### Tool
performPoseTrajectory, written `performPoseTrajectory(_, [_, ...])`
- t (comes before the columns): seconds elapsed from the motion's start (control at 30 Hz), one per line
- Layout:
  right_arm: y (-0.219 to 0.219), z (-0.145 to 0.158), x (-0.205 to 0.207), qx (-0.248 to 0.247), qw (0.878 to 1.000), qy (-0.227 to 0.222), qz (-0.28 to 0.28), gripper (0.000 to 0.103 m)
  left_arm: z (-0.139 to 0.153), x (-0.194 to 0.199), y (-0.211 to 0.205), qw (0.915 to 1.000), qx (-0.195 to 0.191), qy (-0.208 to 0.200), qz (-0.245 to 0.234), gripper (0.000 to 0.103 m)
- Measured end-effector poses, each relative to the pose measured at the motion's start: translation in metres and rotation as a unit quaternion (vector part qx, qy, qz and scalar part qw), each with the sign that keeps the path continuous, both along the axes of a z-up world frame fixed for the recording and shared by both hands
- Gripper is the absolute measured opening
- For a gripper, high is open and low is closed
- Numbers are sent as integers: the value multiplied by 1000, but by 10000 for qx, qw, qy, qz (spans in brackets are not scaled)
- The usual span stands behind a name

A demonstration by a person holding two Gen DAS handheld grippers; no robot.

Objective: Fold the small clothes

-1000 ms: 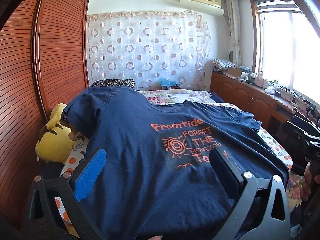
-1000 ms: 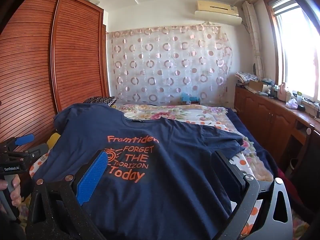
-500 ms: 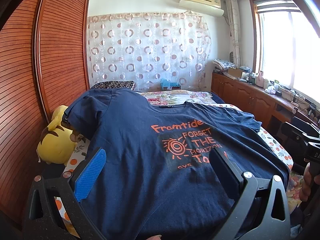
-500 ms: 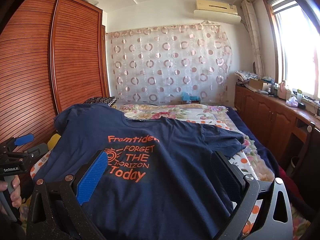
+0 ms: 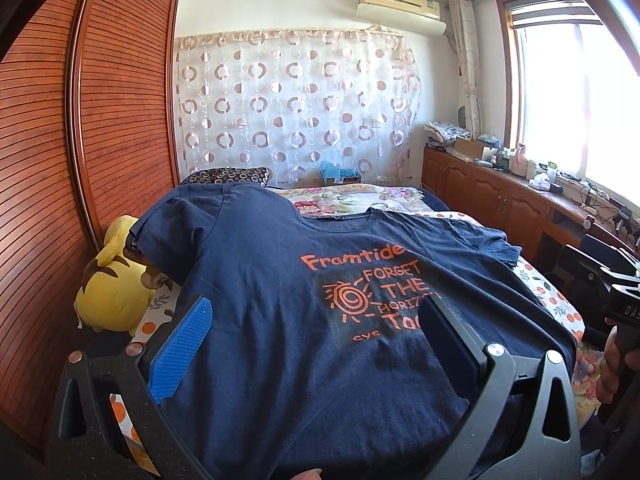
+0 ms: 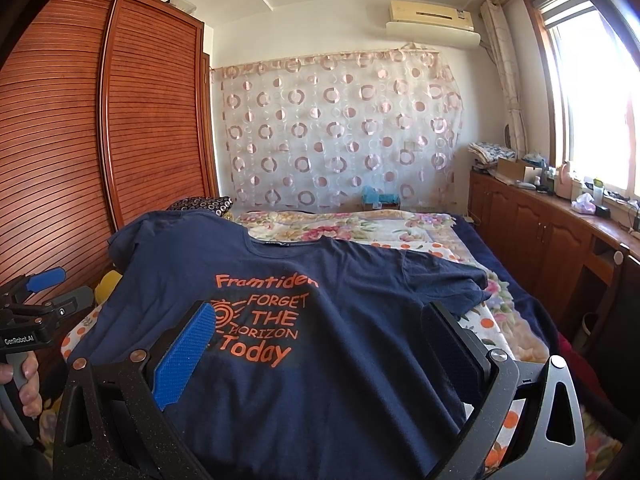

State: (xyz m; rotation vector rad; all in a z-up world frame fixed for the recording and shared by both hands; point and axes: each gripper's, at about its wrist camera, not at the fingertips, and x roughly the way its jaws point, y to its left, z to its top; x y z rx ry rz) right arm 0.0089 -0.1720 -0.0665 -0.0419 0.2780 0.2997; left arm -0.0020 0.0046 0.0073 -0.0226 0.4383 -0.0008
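Observation:
A navy T-shirt (image 5: 280, 280) with orange print "Forget the horizon today" lies spread front-up on the bed, collar at the far end and hem nearest me. My left gripper (image 5: 314, 308) is open wide over the hem's left part, its blue pad (image 5: 180, 352) and black finger on either side of the cloth. My right gripper (image 6: 318, 312) is open equally wide over the hem's right part of the T-shirt (image 6: 340, 360). In the right wrist view, the left gripper (image 6: 36, 308) shows at the left edge, held by a hand.
A yellow plush toy (image 5: 116, 292) lies between the bed's left side and the slatted wooden wardrobe (image 5: 80, 160). A floral bedspread (image 6: 360, 232) covers the far bed. Cluttered wooden cabinets (image 6: 560, 232) run under the window on the right. A patterned curtain hangs behind.
Almost nothing: both views have shifted very slightly, so the shirt sits a touch lower in frame. Both grippers stay open in the same spots.

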Motion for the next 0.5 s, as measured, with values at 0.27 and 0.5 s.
performPoseTrajectory(0.27, [0,0,0,7,10000,-1,2,102,1,-1,-3,10000,37,-33,-4,103])
performPoseTrajectory(0.5, [1,1,0,6,10000,-9,8,102,1,-2,-5,10000,55,-63,-1,103])
